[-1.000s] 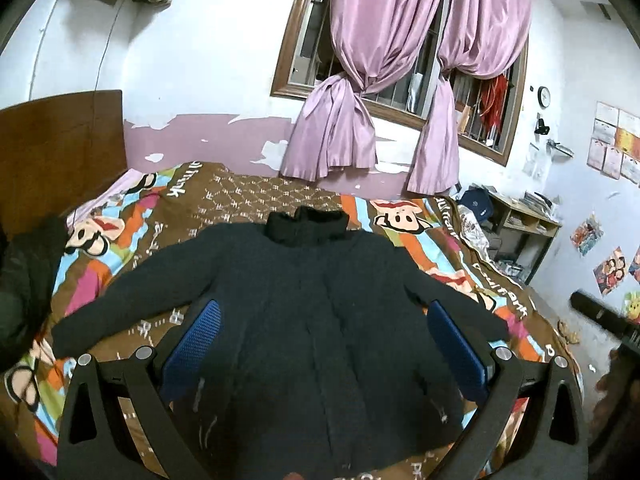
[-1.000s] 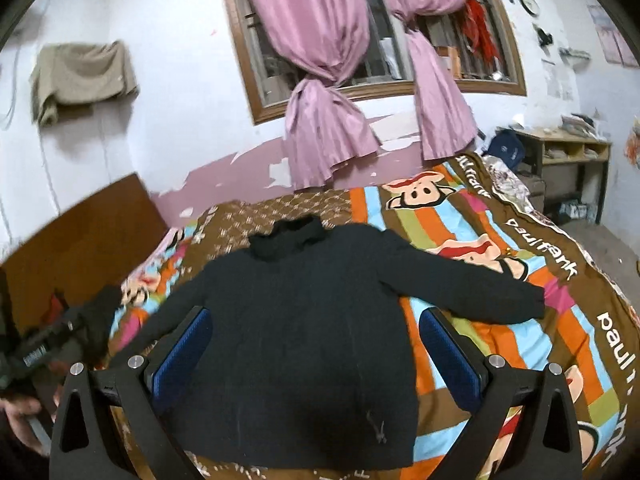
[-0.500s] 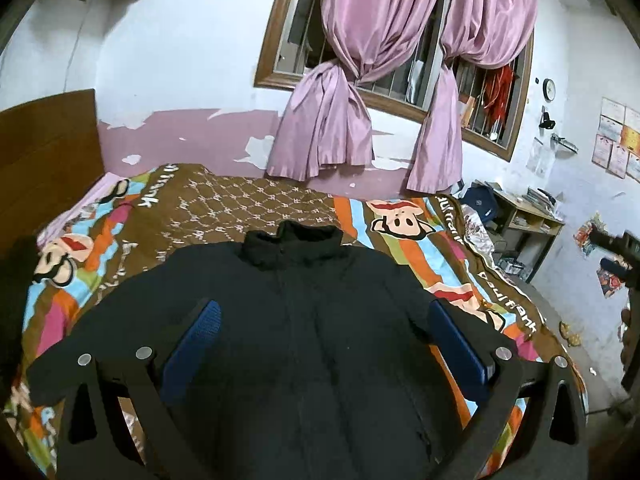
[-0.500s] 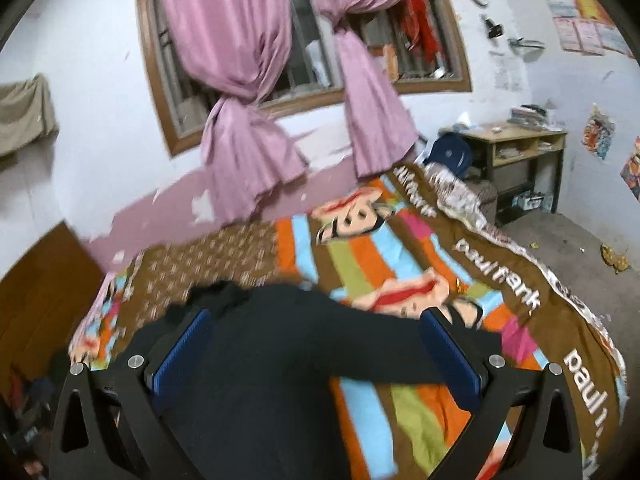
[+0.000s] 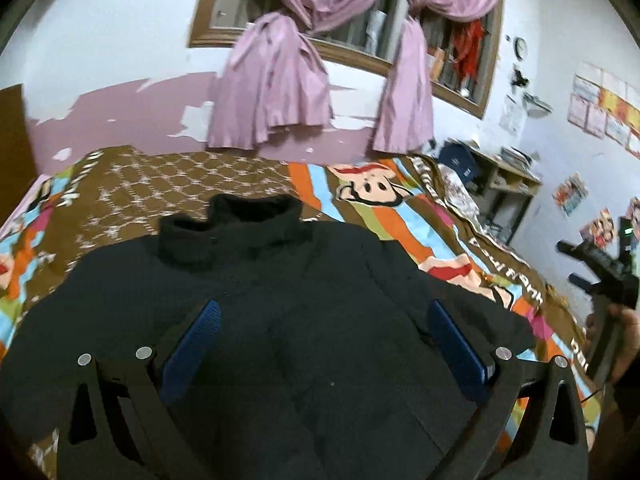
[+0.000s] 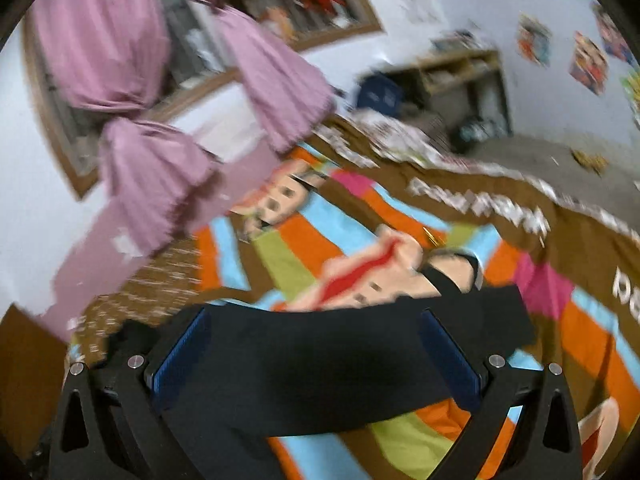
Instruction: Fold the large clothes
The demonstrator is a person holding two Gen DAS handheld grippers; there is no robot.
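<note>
A black high-collared jacket point(image 5: 280, 300) lies flat, front up, on the bed with sleeves spread. My left gripper point(image 5: 320, 320) is open and empty, hovering above the jacket's chest. My right gripper point(image 6: 316, 332) is open and empty above the jacket's right sleeve point(image 6: 360, 344), which runs across the view toward its cuff at the right. The right gripper also shows at the right edge of the left wrist view point(image 5: 600, 276), held in a hand beside the bed.
The bed carries a colourful cartoon-monkey blanket point(image 5: 400, 216). Pink curtains point(image 5: 276, 92) hang on the window behind. A wooden shelf unit point(image 5: 504, 196) stands at the right wall. A brown headboard point(image 5: 12, 140) is at the left.
Both grippers moved closer and lower over the jacket. The right gripper swung right and tilted, now looking along the right sleeve. Both stayed open.
</note>
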